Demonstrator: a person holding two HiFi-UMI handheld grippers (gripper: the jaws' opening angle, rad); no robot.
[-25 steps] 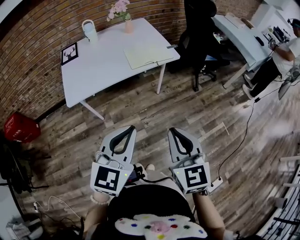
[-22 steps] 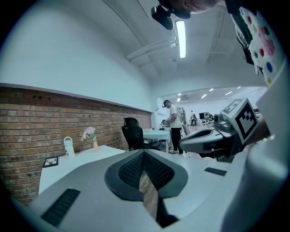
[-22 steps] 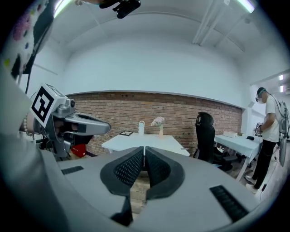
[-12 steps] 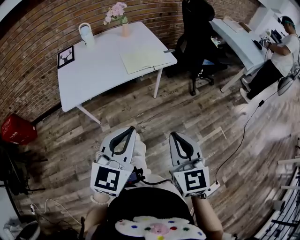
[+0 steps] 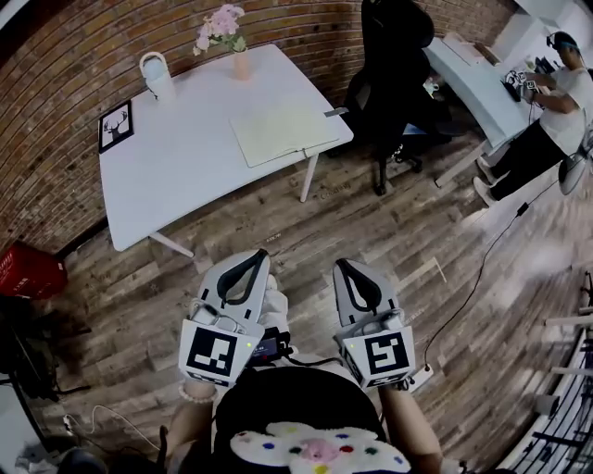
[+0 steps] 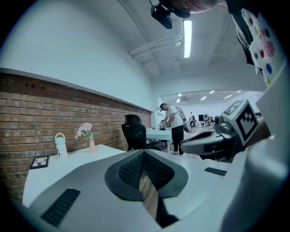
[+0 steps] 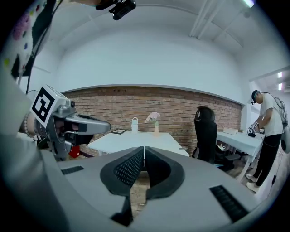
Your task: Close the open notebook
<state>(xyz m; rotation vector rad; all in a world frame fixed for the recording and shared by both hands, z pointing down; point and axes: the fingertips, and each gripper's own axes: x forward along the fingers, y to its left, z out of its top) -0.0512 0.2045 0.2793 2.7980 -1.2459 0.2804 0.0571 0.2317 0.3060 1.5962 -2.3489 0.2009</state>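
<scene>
Your left gripper [image 5: 253, 253] and right gripper [image 5: 342, 262] both have their jaws pressed together with nothing between them. You hold them side by side over the wooden floor [image 5: 389, 231]. The open notebook [image 5: 283, 132] lies flat on the white table [image 5: 185, 176], well apart from both.

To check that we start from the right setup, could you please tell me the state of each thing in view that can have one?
notebook, open, lying flat on the white table, not yet touched.
left gripper, shut, empty, over the floor short of the table.
right gripper, shut, empty, over the floor short of the table.
vase, upright, holding pink flowers.
white bottle, upright.
</scene>
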